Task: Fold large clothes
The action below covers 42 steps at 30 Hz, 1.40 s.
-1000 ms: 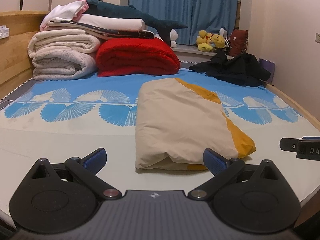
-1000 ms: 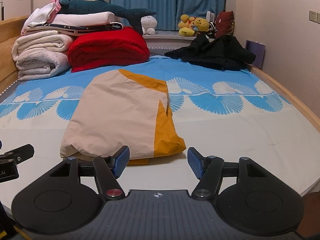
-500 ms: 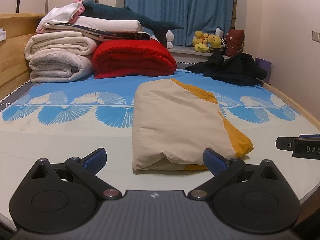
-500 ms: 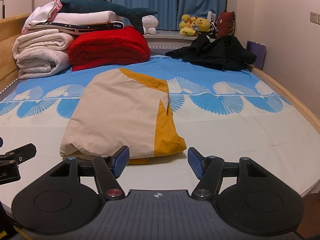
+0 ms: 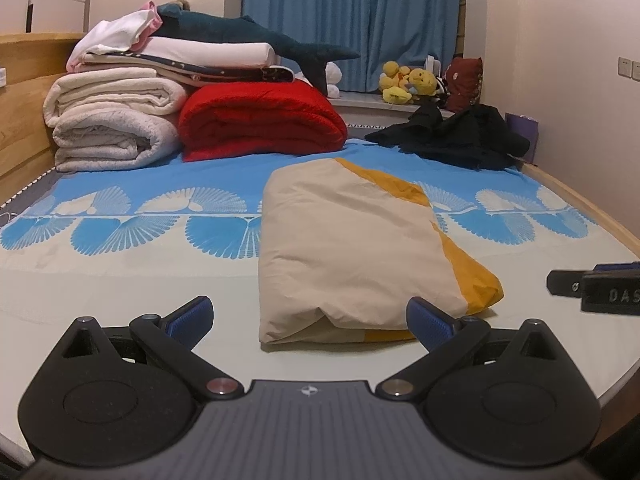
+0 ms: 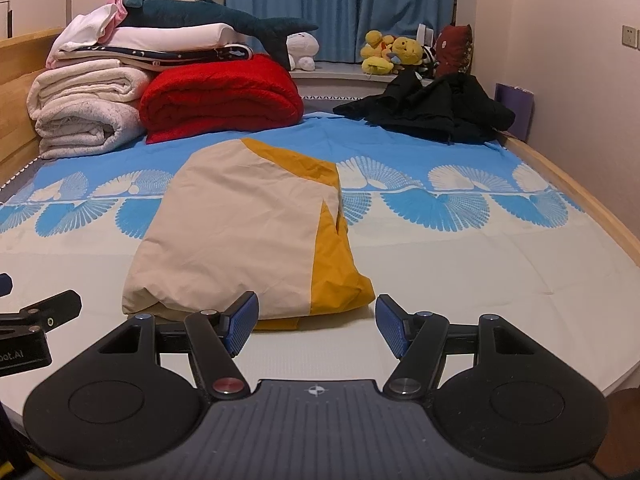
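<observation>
1. A bed (image 5: 120,280) with a blue-and-white fan-print sheet filled the room, blue curtains (image 5: 352,20) beyond its far edge.
2. The folded beige-and-yellow cover (image 5: 352,248) lay mid-bed, near the front edge.
3. Stacked blankets (image 5: 116,120) sat at the far left corner, dark clothes (image 5: 460,136) at the far right.
4. The left tongs (image 5: 310,316) and right tongs (image 6: 316,320) stood wide, empty.
5. The cover's underside layers were hidden.

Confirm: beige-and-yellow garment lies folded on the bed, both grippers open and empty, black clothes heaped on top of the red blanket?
Not quite. The black clothes lie on the bed by the far right edge, apart from the red blanket; the right wrist view shows the gap. The rest holds: beige-and-yellow garment folded, left gripper and right gripper open and empty.
</observation>
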Each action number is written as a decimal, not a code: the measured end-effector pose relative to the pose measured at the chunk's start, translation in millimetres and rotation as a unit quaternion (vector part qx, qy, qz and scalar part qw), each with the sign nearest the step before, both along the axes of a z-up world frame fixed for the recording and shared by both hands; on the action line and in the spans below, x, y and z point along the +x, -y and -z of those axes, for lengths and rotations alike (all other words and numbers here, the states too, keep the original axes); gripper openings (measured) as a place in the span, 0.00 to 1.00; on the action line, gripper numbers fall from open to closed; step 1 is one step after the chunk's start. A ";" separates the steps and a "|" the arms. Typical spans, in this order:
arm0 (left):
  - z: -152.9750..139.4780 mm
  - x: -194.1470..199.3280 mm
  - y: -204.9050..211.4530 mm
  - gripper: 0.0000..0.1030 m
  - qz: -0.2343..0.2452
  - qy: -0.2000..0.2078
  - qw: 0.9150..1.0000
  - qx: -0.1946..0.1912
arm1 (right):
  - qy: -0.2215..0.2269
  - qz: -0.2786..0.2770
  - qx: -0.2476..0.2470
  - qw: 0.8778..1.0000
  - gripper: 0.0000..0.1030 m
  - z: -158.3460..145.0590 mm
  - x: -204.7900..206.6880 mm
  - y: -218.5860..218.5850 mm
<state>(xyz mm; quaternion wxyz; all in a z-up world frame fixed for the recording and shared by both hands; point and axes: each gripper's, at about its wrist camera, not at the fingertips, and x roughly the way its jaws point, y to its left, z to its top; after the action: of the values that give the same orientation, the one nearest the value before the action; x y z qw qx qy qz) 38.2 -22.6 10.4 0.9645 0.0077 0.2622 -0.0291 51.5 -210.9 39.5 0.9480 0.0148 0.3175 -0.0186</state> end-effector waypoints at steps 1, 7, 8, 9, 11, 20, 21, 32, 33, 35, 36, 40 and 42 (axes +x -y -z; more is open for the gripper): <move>-0.5 -0.3 0.3 1.00 0.001 0.001 1.000 0.000 | -0.002 0.000 0.001 1.000 0.65 1.5 1.1 -0.7; -1.2 1.7 -2.7 1.00 0.005 0.000 1.000 -0.003 | -0.009 -0.006 -0.004 1.000 0.65 7.7 4.3 -7.2; -1.2 2.2 -3.6 1.00 0.005 -0.001 1.000 -0.004 | -0.009 -0.007 -0.004 1.000 0.65 8.0 4.9 -7.9; -1.2 2.9 -4.0 1.00 0.005 -0.002 1.000 -0.004 | -0.008 -0.007 -0.004 1.000 0.65 8.1 5.4 -8.7; -1.0 4.0 -4.3 1.00 0.007 -0.004 1.000 -0.006 | -0.007 -0.007 -0.004 1.000 0.65 8.1 6.4 -9.2; -1.0 6.0 -3.4 1.00 0.013 -0.002 1.000 -0.009 | -0.004 -0.013 -0.006 1.000 0.65 9.7 10.1 -13.8; -0.9 6.1 -3.5 1.00 0.012 -0.002 1.000 -0.010 | -0.004 -0.014 -0.006 1.000 0.65 9.8 10.3 -14.1; 0.4 9.0 -2.3 1.00 0.016 -0.004 1.000 -0.010 | -0.002 -0.016 -0.004 1.000 0.65 9.8 11.6 -15.2; 0.5 9.2 -2.1 1.00 0.016 -0.004 1.000 -0.010 | -0.002 -0.016 -0.004 1.000 0.65 9.9 11.6 -15.1; 1.2 9.6 -1.3 1.00 0.017 -0.004 1.000 -0.010 | -0.002 -0.016 -0.003 1.000 0.65 9.6 11.8 -15.9; 0.9 9.5 -1.3 1.00 0.016 -0.004 1.000 -0.010 | -0.002 -0.016 -0.003 1.000 0.65 9.5 12.0 -16.7; 0.8 9.4 -1.5 1.00 0.016 -0.004 1.000 -0.010 | -0.002 -0.017 -0.002 1.000 0.65 9.4 12.7 -17.9; 1.2 10.0 -1.1 1.00 0.016 -0.004 1.000 -0.011 | -0.002 -0.017 -0.003 1.000 0.65 9.4 12.7 -17.9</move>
<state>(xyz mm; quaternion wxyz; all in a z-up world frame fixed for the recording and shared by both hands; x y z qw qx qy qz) 48.3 -21.6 9.2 0.9630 0.0015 0.2655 -0.0471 64.2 -193.0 30.2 0.9476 0.0070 0.3194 -0.0036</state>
